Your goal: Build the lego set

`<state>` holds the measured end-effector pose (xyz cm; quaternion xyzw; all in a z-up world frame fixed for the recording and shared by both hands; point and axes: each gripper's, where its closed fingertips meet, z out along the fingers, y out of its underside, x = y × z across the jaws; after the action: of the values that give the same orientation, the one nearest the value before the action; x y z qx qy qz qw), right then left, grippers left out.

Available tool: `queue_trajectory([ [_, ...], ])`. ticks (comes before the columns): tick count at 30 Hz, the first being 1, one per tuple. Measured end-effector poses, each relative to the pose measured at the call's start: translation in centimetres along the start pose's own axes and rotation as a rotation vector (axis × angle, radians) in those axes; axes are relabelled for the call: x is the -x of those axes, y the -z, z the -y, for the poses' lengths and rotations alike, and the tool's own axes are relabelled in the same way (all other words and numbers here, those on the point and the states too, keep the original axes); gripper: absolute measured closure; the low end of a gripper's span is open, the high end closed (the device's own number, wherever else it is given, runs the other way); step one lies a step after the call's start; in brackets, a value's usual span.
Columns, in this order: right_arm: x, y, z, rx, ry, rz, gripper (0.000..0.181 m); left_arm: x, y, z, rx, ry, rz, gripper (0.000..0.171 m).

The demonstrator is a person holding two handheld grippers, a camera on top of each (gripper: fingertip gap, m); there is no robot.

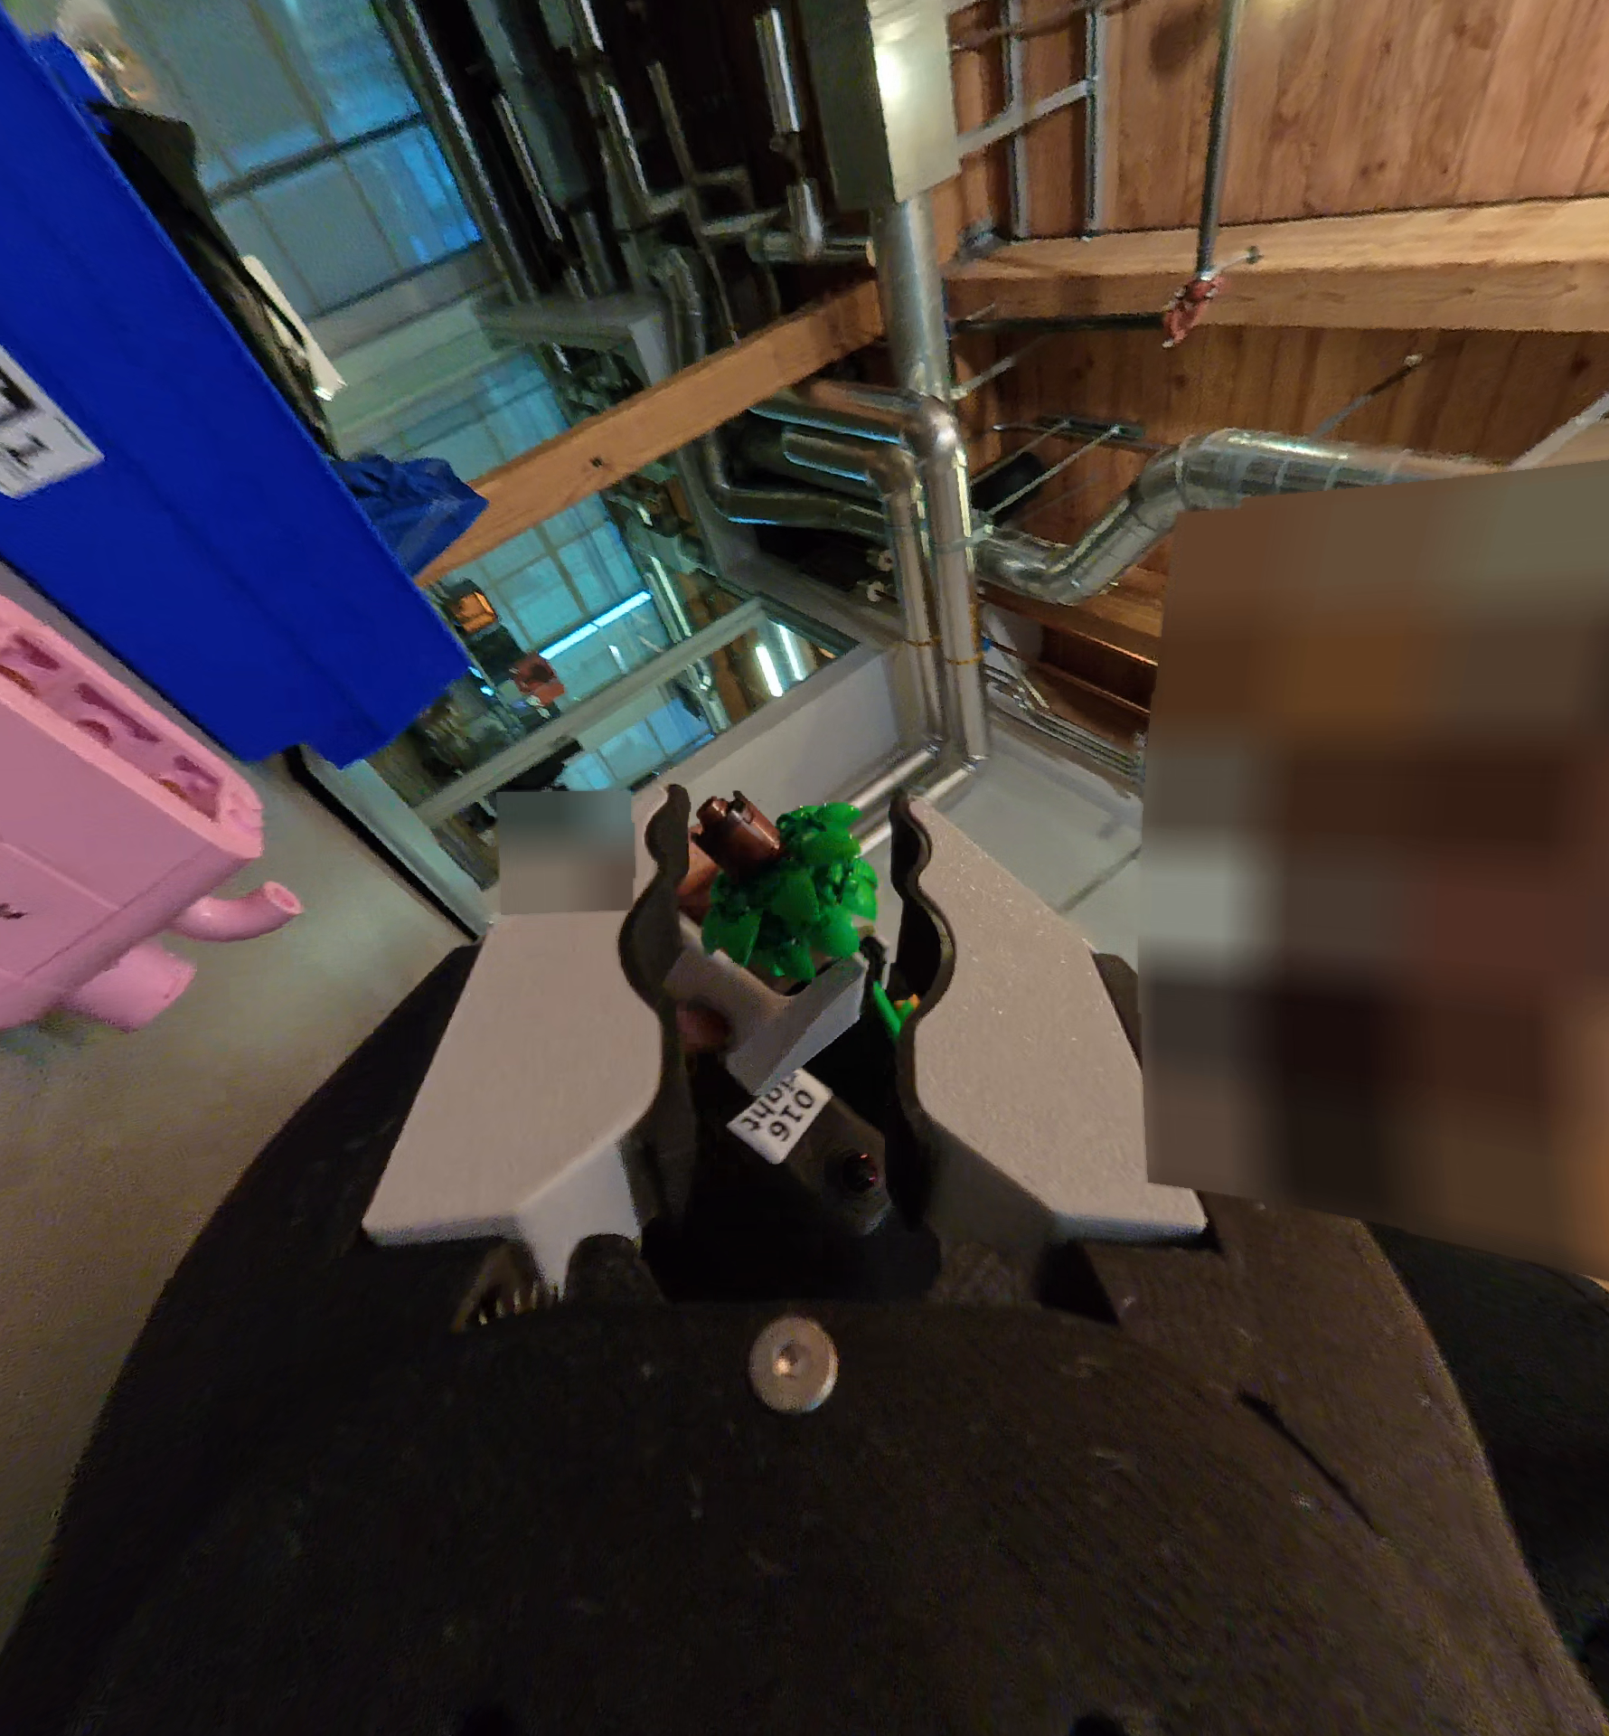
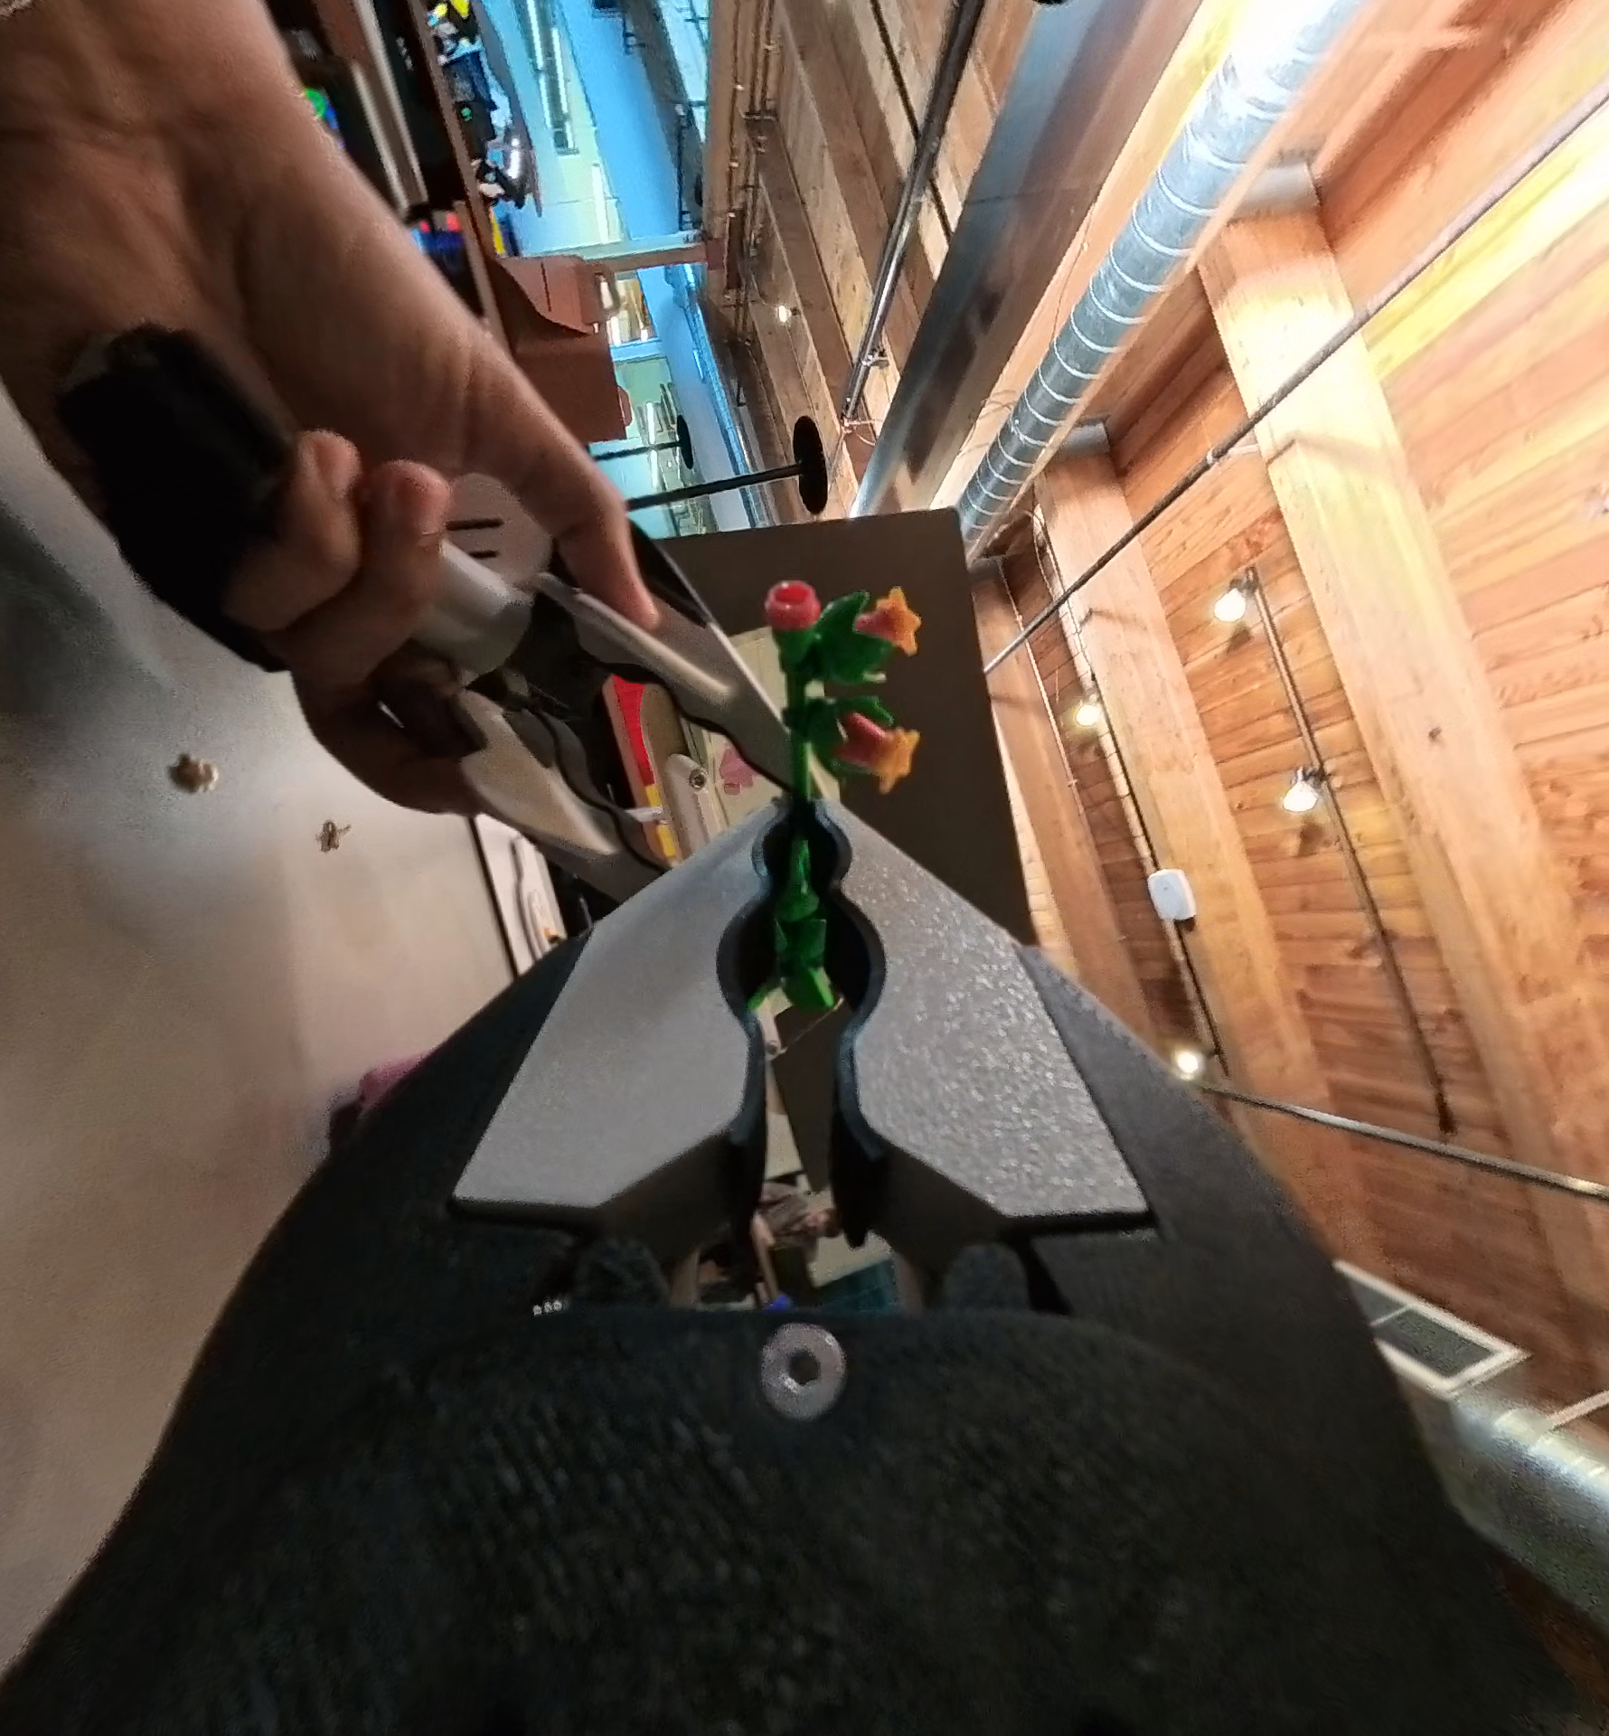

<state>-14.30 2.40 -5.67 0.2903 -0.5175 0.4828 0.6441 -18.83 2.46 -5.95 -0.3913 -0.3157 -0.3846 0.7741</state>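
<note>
Left wrist view, from the left: pink Lego case (image 1: 78,827) lying on the grey surface (image 1: 125,1174), blue bin (image 1: 153,451) behind it, both well apart from the tongs. Left tongs (image 1: 787,827) parted by a moderate gap, wavy inner edges not pressing on anything visible. Seen through that gap, farther off: green leafy Lego piece (image 1: 796,892) with a brown piece (image 1: 735,827) at its far left, beside a grey finger of the other tool; whether the left tongs touch the plant cannot be told.

Right wrist view, from the left: hand (image 2: 359,488) gripping the other tool's handle, its grey fingers (image 2: 669,667) reaching toward the flower stem and touching or nearly touching it just beyond the tips. Right tongs (image 2: 805,813) clenched nearly closed on the Lego flower stem (image 2: 801,902), green stalk pinched between the wavy edges, held up off the surface. Red bud (image 2: 789,601) and two orange blossoms (image 2: 890,620) projecting past the tips, toward the wooden ceiling (image 2: 1439,564) on the right.
</note>
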Motion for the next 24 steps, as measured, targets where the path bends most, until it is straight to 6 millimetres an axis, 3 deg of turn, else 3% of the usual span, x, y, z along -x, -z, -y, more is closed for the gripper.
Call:
queue_trajectory([
  [4,-1.6,-0.6,-1.2,0.034,-0.205,-0.008,0.181,0.4,1.4,1.4,-0.058,-0.092,0.101,0.127],
  [7,-2.6,-1.7,-3.8,0.102,-0.464,0.039,0.181,0.2,2.6,2.7,-0.115,-0.179,0.160,0.128],
  [11,-2.1,-3.4,-8.0,0.203,-0.959,0.187,0.181,0.3,3.6,3.8,-0.158,-0.296,0.254,0.129],
  [14,-1.2,-4.5,-9.9,0.224,-1.258,0.290,0.181,0.7,3.9,3.9,-0.153,-0.381,0.327,0.129],
  [20,0.8,-5.4,-11.1,0.202,-1.529,0.363,0.181,2.4,3.3,2.9,-0.017,-0.599,0.534,0.127],
  [24,2.4,-5.2,-11.1,0.220,-1.576,0.395,0.181,4.6,3.3,2.1,0.083,-0.655,0.672,0.120],
])
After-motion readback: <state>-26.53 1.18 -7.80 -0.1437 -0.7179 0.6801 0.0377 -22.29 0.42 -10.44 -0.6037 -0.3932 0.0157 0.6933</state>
